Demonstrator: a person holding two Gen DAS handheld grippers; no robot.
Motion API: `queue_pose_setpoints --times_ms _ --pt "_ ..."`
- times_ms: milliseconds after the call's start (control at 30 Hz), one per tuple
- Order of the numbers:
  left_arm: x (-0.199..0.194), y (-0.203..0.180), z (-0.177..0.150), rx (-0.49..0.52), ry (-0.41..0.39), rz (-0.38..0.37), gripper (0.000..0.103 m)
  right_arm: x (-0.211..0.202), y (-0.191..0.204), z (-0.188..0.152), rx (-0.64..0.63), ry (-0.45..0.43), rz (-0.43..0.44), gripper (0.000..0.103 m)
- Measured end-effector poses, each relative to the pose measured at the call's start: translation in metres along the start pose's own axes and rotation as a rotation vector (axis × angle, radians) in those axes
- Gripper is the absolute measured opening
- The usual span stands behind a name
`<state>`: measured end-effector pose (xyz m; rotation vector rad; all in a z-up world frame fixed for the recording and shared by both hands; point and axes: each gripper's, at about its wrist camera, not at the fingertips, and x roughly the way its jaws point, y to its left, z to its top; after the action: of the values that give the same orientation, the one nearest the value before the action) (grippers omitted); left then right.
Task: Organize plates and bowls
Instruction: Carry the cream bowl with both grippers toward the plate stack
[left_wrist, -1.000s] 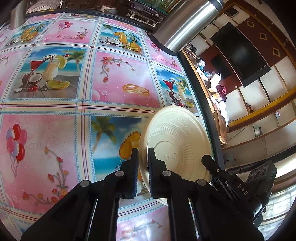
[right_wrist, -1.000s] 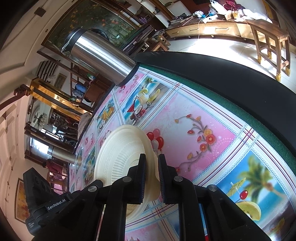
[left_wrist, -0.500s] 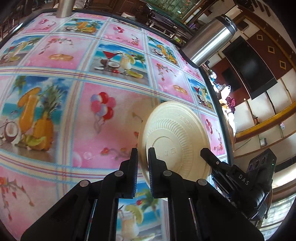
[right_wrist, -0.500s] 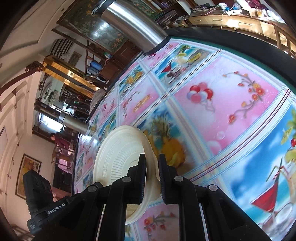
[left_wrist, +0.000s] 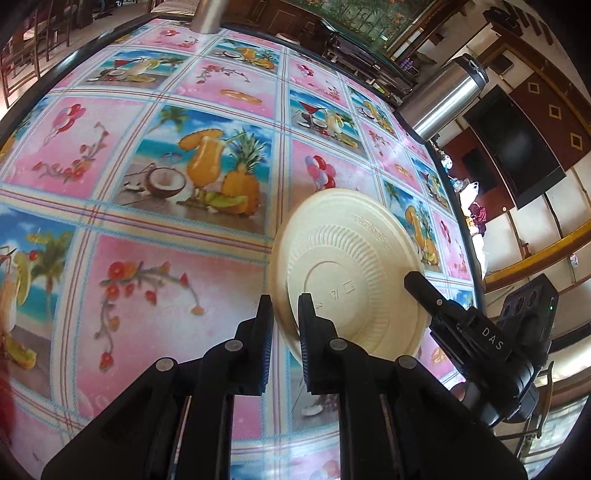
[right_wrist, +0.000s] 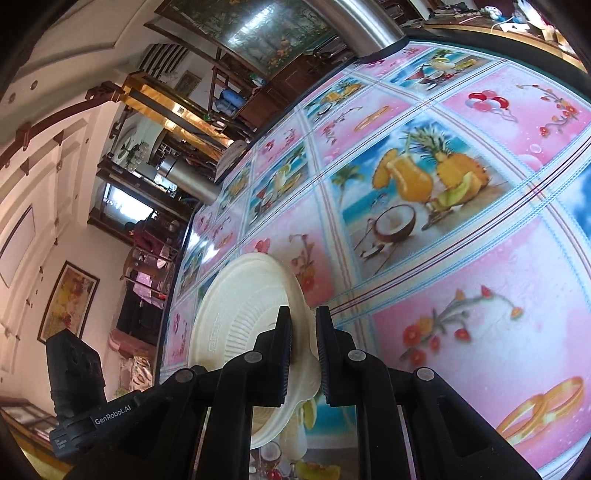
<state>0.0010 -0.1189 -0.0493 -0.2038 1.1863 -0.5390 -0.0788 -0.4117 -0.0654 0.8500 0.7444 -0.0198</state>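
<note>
A cream ribbed plate (left_wrist: 351, 266) hangs in the air above the table, held between both grippers. My left gripper (left_wrist: 285, 314) is shut on the plate's near rim; its underside faces this camera. My right gripper (right_wrist: 303, 332) is shut on the opposite rim of the plate (right_wrist: 243, 317), whose ribbed upper face shows. The right gripper's body also shows at the plate's far edge in the left wrist view (left_wrist: 476, 332). The left gripper's body shows at the lower left in the right wrist view (right_wrist: 74, 369).
The table (left_wrist: 166, 258) wears a bright tablecloth of pink and blue drink pictures. A tall steel flask (left_wrist: 443, 96) stands at its far right edge, a second steel flask (left_wrist: 207, 14) at the far side. Chairs and wooden cabinets surround the table.
Both grippers have carried the plate together across the table, away from the tall steel flask. The grip on both rims is unchanged.
</note>
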Motion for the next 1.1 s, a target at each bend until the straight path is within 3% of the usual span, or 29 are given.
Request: queue_pose_setpoints --times_ms 533,1100 --pt "-0.045 0.040 -0.045 0.033 -0.090 0.108 0.013 0.003 0.047 -0.064 -0.124 0.058 0.055 0.014" --pt "-0.058 0.045 -0.065 0.081 -0.139 0.172 0.015 0.003 0.064 -0.089 -0.176 0.062 0.058 0.015"
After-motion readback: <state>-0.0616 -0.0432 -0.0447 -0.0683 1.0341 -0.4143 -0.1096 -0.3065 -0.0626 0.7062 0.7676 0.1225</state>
